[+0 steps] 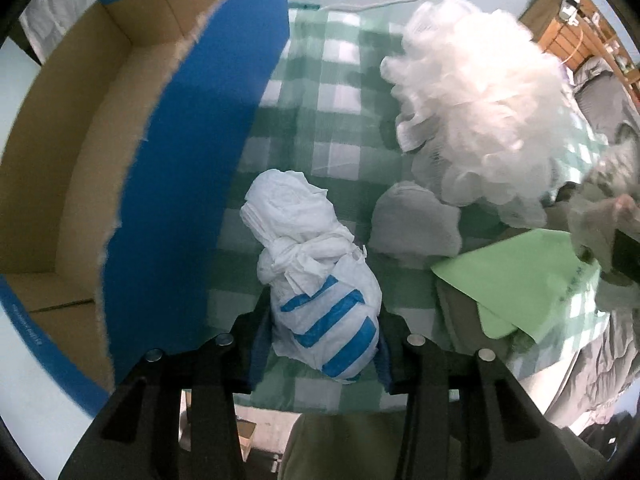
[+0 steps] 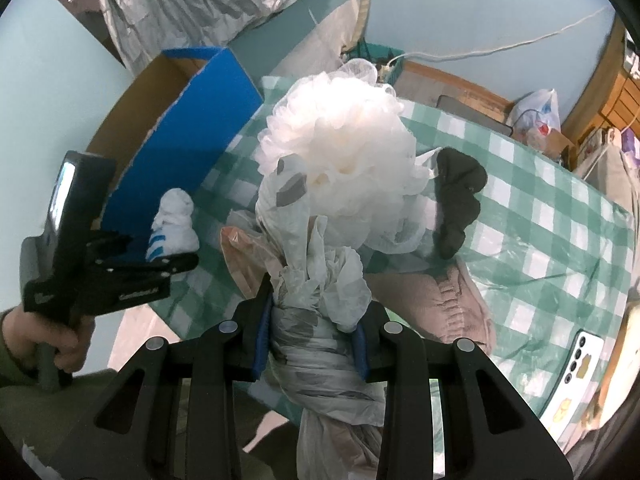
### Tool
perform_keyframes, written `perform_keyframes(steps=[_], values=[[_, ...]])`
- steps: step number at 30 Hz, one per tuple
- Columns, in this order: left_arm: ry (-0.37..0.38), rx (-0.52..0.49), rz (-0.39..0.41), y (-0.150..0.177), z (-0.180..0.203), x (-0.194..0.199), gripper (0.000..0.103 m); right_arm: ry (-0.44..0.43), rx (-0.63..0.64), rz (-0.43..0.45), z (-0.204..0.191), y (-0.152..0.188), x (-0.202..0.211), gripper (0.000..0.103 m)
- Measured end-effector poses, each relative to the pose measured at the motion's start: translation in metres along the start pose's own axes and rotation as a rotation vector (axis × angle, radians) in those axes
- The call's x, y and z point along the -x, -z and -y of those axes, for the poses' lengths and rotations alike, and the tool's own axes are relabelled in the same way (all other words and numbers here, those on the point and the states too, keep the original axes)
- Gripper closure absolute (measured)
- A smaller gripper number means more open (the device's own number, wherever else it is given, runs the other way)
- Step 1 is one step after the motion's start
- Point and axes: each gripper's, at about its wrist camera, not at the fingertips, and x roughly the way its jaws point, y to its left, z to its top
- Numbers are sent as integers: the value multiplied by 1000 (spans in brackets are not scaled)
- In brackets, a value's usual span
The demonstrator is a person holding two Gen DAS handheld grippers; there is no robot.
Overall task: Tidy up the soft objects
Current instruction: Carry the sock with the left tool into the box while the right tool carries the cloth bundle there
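The left tongs (image 1: 324,344) were clamped on a knotted white plastic bag with blue stripes (image 1: 320,280), its striped end squeezed between the blue-lined pads while the knotted white end stuck out ahead of them. In the right wrist view the same tongs (image 2: 176,258), held by a hand (image 2: 38,340) in an olive sleeve, pointed down over the near left part of the bench.

The right tongs (image 2: 312,336) were clamped on a twisted grey and white plastic bag (image 2: 320,344), whose crumpled top bunched up above the pads. A fluffy white mesh bath pouf (image 2: 348,160) stood just past that bag; whether the two touched I cannot tell.

Below both lay the bench, covered with a green and white checked cloth (image 2: 540,220). An open cardboard box with blue outer walls (image 1: 192,160) stood at its left edge, close beside the striped bag. Near the pouf rested a dark crumpled sock-like piece of cloth (image 2: 456,204), and nearer the right tongs a pinkish-brown ruffled fabric item (image 2: 444,300). In the left wrist view a small grey crumpled wad (image 1: 412,224) sat between the striped bag and a light green flat sheet (image 1: 516,276). A white phone (image 2: 584,364) lay at the right edge of the cloth.
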Motion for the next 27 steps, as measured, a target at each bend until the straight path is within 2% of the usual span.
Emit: perform_keyframes(steps=[7,12,27], values=[[-7,-32,72,5,2,37,59,-13,7,24,-9,-1,14,71],[-8,-45,119,27,10,53,59,-19,10,45,-15,-6,23,71],[-12,-52,239,24,6,107,59,-32,29,98,-37,-32,45,71]])
